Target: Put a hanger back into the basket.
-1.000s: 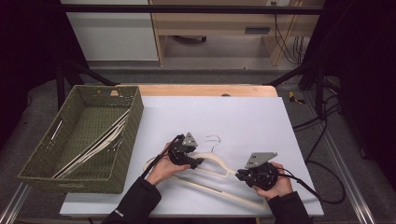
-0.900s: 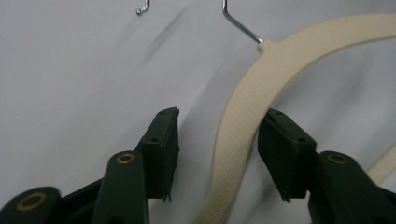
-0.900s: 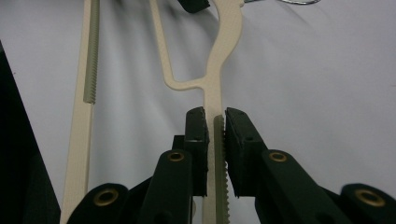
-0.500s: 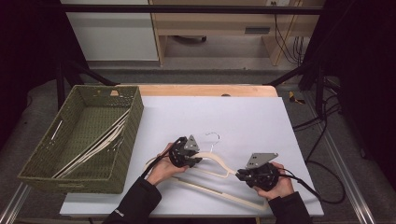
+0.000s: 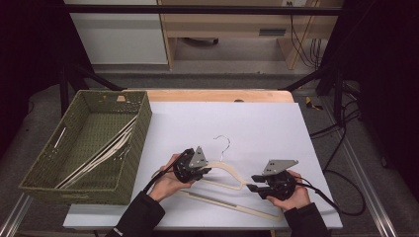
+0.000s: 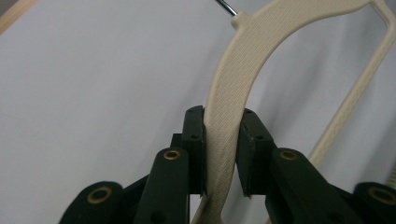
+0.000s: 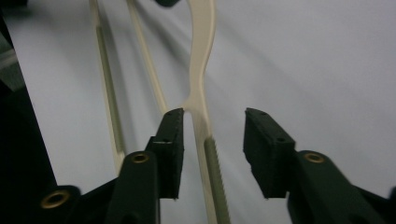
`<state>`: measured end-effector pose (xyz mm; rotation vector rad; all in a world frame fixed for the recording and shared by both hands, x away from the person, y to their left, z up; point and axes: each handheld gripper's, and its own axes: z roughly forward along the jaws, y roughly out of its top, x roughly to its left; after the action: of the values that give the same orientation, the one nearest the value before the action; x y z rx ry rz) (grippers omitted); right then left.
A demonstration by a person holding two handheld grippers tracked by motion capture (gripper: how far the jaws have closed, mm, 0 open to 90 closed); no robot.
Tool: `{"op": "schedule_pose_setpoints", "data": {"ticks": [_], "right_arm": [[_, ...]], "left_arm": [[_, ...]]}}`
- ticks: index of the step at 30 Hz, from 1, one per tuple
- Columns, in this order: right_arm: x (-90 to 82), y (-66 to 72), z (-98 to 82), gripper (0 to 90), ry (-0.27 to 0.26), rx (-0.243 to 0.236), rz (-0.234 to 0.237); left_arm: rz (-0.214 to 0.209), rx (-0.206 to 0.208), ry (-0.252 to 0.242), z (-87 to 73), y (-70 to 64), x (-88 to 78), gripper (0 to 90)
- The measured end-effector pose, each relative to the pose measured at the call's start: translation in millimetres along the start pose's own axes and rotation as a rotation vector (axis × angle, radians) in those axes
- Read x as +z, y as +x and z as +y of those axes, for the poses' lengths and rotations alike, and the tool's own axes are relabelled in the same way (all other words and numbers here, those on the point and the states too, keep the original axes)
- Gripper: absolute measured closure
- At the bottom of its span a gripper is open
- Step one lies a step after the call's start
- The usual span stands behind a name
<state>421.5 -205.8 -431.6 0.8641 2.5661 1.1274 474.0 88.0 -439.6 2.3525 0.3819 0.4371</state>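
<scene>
A cream plastic hanger [image 5: 232,174] with a metal hook [image 5: 225,143] lies near the front of the white table. My left gripper [image 5: 205,172] has just closed its jaws and is shut on the hanger's left arm; in the left gripper view both pads [image 6: 196,149] press the ribbed arm [image 6: 238,60]. My right gripper [image 5: 252,187] is at the hanger's right end. Its jaws have just been opening, and in the right gripper view [image 7: 212,149] the thin arm [image 7: 203,70] runs between them with a gap on each side.
A green wicker basket [image 5: 143,123] stands at the table's left and holds several cream hangers [image 5: 99,155]. A wooden strip [image 5: 217,95] borders the far edge of the table. Cables [image 5: 336,197] trail off to the right.
My left gripper has shifted a little and risen with the hanger's left arm. The right hand has stayed put.
</scene>
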Motion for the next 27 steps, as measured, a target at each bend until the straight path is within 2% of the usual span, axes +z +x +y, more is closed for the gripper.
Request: {"op": "schedule_pose_setpoints", "data": {"ticks": [4,7,8,10,15,18,19,22,23,24,25,27], "right_arm": [[5.9,0.1,9.3,47.8,-0.067,0.028,0.007],[15.2,2.1,20.7,47.8,-0.093,0.036,0.016],[19.5,3.4,26.1,49.0,-0.093,0.039,0.016],[25.2,5.3,32.2,57.3,-0.090,0.036,0.016],[42.4,6.9,38.3,61.7,-0.039,0.040,0.049],[47.2,6.9,39.7,73.8,-0.018,0.034,0.069],[47.8,6.8,40.0,77.6,-0.019,0.045,0.091],[45.8,6.7,40.5,79.0,-0.020,0.051,0.113],[44.0,6.8,40.8,79.3,-0.023,0.050,0.126],[42.1,7.2,41.2,79.8,-0.029,0.043,0.136],[39.4,8.4,41.6,80.2,-0.031,0.047,0.142],[34.8,9.7,42.4,81.0,-0.043,0.036,0.164]], "left_arm": [[0.013,0.000,-0.012,-0.1,-6.1,-4.3,75.0],[0.012,0.000,-0.021,-0.6,-8.1,-6.9,75.0],[0.009,0.002,-0.020,-0.6,-8.3,-7.7,75.0],[0.008,0.001,-0.022,-0.9,-8.5,-9.7,75.0],[-0.009,-0.021,-0.036,-2.3,-9.5,-11.0,74.8],[-0.016,-0.025,-0.029,-2.4,-9.3,-10.6,74.7],[-0.023,-0.036,-0.031,-2.7,-8.7,-11.0,74.5],[-0.071,-0.087,-0.053,-3.0,-6.9,-16.7,68.2],[-0.070,-0.102,-0.072,-3.0,-7.3,-20.1,64.9],[-0.081,-0.108,-0.085,-3.0,-6.8,-24.2,60.6],[-0.100,-0.120,-0.092,-3.1,-6.2,-28.5,52.4],[-0.090,-0.157,-0.130,-4.3,-6.8,-37.6,41.0]]}}
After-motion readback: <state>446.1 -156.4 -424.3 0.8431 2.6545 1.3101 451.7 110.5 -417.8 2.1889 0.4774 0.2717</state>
